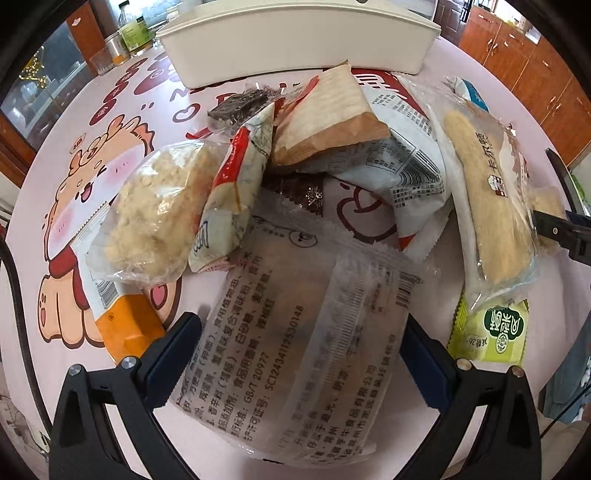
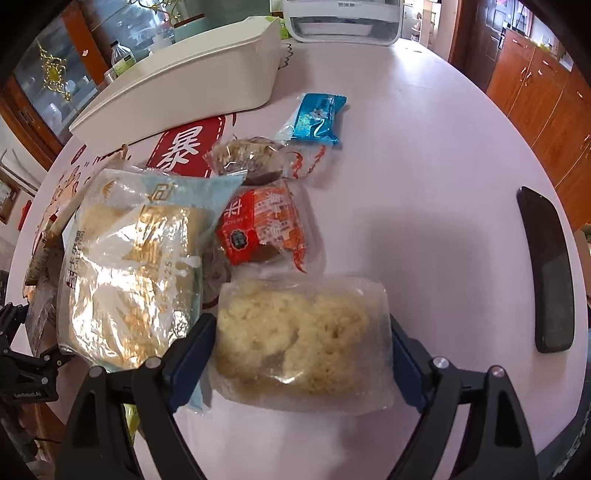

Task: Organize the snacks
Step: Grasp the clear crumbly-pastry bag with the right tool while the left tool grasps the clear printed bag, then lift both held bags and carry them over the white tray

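Observation:
Snack packets lie heaped on a pink table in front of a long white bin (image 1: 295, 40). My left gripper (image 1: 301, 343) points down over a translucent packet with black print (image 1: 295, 314). Its fingers stand wide at the packet's two side edges without visibly squeezing it. My right gripper (image 2: 303, 339) stands wide around a clear packet of pale crumbly snack (image 2: 299, 339) that lies flat on the table and keeps its shape. Beside that packet lie a big pale-blue bread packet (image 2: 136, 266) and a red-orange packet (image 2: 262, 229).
The pile also holds a clear crumbly bag (image 1: 151, 218), a beige packet (image 1: 325, 122), a long biscuit packet (image 1: 491, 206) and a green packet (image 1: 491, 332). A blue packet (image 2: 317, 118) and a black phone-like slab (image 2: 550, 273) lie apart. Bottles (image 1: 133, 29) stand behind.

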`<state>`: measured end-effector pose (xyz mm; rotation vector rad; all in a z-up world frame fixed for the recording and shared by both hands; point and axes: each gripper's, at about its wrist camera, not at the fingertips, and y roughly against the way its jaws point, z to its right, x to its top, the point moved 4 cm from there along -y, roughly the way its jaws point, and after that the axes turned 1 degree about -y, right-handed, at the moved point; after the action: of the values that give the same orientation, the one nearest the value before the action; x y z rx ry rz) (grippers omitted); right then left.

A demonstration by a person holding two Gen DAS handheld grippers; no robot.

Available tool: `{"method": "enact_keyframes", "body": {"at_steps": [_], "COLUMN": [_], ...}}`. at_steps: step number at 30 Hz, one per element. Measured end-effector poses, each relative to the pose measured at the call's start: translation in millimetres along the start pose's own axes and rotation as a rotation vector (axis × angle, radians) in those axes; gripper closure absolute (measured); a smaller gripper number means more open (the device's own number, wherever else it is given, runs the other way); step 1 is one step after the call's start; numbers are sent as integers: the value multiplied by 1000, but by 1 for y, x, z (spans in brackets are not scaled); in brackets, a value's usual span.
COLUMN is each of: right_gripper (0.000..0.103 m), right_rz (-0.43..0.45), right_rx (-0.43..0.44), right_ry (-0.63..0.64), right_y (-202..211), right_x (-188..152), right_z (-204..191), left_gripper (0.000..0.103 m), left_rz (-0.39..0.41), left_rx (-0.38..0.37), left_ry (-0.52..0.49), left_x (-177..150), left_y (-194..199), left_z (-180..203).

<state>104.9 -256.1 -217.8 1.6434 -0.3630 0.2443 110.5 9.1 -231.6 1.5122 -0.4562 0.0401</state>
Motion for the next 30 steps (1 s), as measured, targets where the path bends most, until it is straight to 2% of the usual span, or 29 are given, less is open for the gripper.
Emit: {"method": "enact_keyframes", "body": {"at_steps": [4,13,15,16,20,25,30], "right_gripper": [27,32,33,33,34,35,35], "right_rz": [0,9,13,15,30,99,194], "right_rx": [-1,-9,-10,-12,-22,-23,6], "right_ry": [-6,-11,-5,-3,6,28,75], "right_y": [1,6,7,8,15,43,82], "right_x": [-2,-9,-10,-11,-11,-7,8], "right_z": [-4,-6,-9,-9,-14,-21,-39], "left_gripper": [2,1,8,19,29,31,31], "left_rz": [21,56,59,70,63,48,134], "left_rx": [-4,-7,-7,-11,-22,-28,-31], "left_ry": [5,2,4,-2,20,61,62], "left_x": [-2,-12,-13,-14,-15,-14,1], "left_y": [0,5,7,11,20,36,80], "left_z": [-1,2,2,4,2,-6,-11]}}
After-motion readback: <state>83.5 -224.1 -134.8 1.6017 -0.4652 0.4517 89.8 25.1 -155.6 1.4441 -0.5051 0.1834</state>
